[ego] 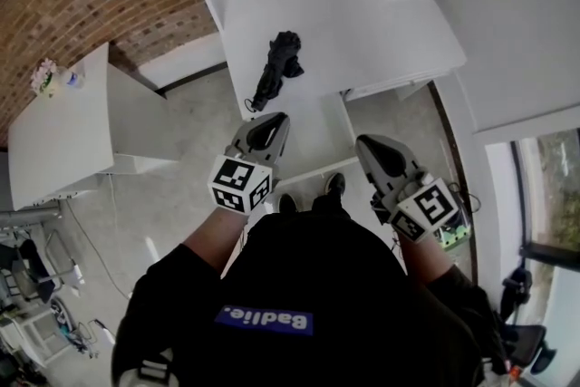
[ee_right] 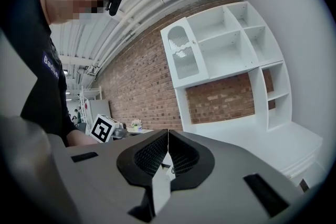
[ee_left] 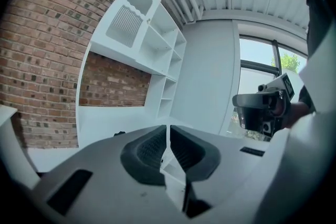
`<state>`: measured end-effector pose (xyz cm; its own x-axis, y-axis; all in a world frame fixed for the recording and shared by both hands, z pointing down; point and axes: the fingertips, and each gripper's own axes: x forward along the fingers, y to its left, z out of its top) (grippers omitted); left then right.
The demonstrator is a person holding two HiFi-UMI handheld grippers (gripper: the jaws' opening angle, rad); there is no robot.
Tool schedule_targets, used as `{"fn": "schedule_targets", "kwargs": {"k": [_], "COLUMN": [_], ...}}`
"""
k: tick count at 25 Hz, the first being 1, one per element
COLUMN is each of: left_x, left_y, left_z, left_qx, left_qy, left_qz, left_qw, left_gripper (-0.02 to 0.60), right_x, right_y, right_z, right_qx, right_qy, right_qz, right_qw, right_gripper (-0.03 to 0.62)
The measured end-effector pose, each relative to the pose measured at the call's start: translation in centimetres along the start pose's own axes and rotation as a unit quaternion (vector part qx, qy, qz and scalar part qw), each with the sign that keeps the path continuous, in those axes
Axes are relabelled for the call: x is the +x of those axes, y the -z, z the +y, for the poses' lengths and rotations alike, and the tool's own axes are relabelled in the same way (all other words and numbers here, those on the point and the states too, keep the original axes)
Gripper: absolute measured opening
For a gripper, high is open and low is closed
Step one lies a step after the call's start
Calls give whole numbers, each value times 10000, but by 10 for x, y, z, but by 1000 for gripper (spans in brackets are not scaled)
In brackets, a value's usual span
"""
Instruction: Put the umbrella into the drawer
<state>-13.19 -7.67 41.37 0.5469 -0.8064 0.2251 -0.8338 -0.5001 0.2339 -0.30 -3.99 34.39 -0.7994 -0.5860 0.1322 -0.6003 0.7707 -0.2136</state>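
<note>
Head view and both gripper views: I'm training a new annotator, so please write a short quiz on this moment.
1. True or false: the umbrella lies on the white desk, held by neither gripper.
2. The left gripper has its jaws: A) wide open; B) shut on nothing; C) shut on the umbrella.
3. In the head view, which is nearer the umbrella, the left gripper or the right gripper?
Key: 1 true; 2 B; 3 the left gripper.
</note>
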Motion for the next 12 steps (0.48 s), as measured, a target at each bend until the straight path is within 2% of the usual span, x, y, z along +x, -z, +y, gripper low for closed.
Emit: {"fn": "schedule_targets", "kwargs": {"k": [6, 12], "left_x": [25, 59], "left_y": [1, 9], "left_z": [15, 39], "left_qx": [117, 385], "left_qy": [-249, -438], "left_qz": [234, 614], "left_qw": [9994, 9964], "left_gripper": [60, 121], "right_x": [3, 2], "right_y": [-13, -12], "right_z": [-25, -54], "right_qx": [-13, 197], "right_qy": [-126, -258], "right_qz": [-25, -18], "right_qw": [9999, 9995], "right_gripper": [31, 31]}}
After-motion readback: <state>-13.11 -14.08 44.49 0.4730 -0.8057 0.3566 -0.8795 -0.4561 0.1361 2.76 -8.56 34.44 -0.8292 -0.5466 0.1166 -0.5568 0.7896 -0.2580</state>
